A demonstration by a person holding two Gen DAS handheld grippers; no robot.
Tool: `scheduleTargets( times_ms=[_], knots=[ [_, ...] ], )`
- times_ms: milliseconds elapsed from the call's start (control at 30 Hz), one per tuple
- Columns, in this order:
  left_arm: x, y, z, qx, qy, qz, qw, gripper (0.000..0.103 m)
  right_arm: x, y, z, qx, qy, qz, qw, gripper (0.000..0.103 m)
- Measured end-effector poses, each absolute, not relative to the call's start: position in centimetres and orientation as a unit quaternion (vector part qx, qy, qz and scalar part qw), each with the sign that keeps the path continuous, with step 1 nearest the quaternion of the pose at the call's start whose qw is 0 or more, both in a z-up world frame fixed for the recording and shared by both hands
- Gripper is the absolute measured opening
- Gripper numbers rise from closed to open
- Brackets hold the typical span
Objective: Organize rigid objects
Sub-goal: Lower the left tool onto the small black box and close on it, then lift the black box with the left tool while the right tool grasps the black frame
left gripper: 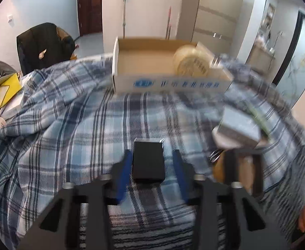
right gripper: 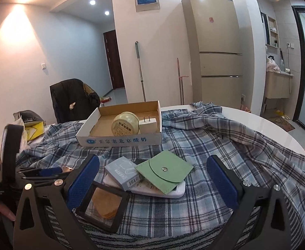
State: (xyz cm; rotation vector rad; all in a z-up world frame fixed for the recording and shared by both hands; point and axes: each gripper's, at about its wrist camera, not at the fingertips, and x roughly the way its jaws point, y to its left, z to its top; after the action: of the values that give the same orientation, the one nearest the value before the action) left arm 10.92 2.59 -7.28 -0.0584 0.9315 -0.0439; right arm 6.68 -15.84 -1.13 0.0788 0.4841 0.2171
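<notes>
My left gripper (left gripper: 151, 162) has its blue pads on either side of a black rectangular box (left gripper: 148, 160) over the plaid cloth; whether they touch it is unclear. A cardboard tray (left gripper: 129, 84) behind holds a cream round tin (left gripper: 191, 62) and a white plug. In the right wrist view the tray (right gripper: 123, 140) holds the tin (right gripper: 125, 124) and the plug (right gripper: 148, 125). My right gripper (right gripper: 152, 179) is open around a pile: a grey-blue small box (right gripper: 124, 171), a green snap pouch (right gripper: 164, 171) and a white flat device (right gripper: 173, 191). A black-framed square (right gripper: 104, 204) lies by its left finger.
A blue plaid cloth (right gripper: 204, 145) covers a white round table (right gripper: 267, 123). A chair with a black jacket (right gripper: 73, 98), a yellow bag (right gripper: 34, 130), a fridge (right gripper: 214, 41) and mop handles stand behind. The left gripper's body (right gripper: 8, 160) is at the left edge.
</notes>
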Motion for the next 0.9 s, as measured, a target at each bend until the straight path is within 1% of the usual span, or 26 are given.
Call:
scheduleTargets(
  times_ms=[133, 233, 333, 467, 567, 633, 700, 800, 900],
  knots=[
    [10.8, 2.3, -7.3, -0.023, 0.447, -0.028, 0.894, 0.032, 6.8, -15.7, -1.3, 0.035, 0.242, 0.107, 0.964, 0.102],
    [10.2, 2.5, -6.6, -0.030, 0.426, -0.032, 0.904, 0.032, 7.0, -15.6, -1.4, 0.034, 0.248, 0.105, 0.963, 0.102],
    [9.3, 2.7, -5.6, -0.035, 0.396, -0.031, 0.917, 0.032, 7.2, -15.7, -1.5, 0.036, 0.254, 0.099, 0.962, 0.102],
    [7.5, 3.0, -3.7, -0.031, 0.331, -0.012, 0.943, 0.032, 7.0, -16.1, -1.0, 0.043, 0.257, 0.084, 0.962, 0.102],
    [6.7, 3.0, -2.8, -0.020, 0.296, -0.004, 0.955, 0.032, 6.9, -16.4, -0.1, 0.058, 0.289, 0.070, 0.953, 0.102],
    [7.0, 3.0, -3.0, -0.018, 0.303, -0.001, 0.953, 0.032, 6.7, -15.4, 0.8, 0.043, 0.308, 0.054, 0.949, 0.102],
    [7.0, 3.3, -3.0, -0.026, 0.302, 0.003, 0.953, 0.032, 5.9, -14.1, 1.7, 0.041, 0.298, 0.070, 0.951, 0.102],
    [6.0, 3.9, -2.2, -0.034, 0.273, 0.014, 0.961, 0.032, 6.4, -12.3, 1.3, 0.045, 0.331, 0.072, 0.940, 0.102],
    [5.3, 4.4, -1.5, -0.040, 0.246, 0.023, 0.968, 0.032, 7.3, -11.2, -0.2, 0.073, 0.375, 0.081, 0.921, 0.102]
  ],
)
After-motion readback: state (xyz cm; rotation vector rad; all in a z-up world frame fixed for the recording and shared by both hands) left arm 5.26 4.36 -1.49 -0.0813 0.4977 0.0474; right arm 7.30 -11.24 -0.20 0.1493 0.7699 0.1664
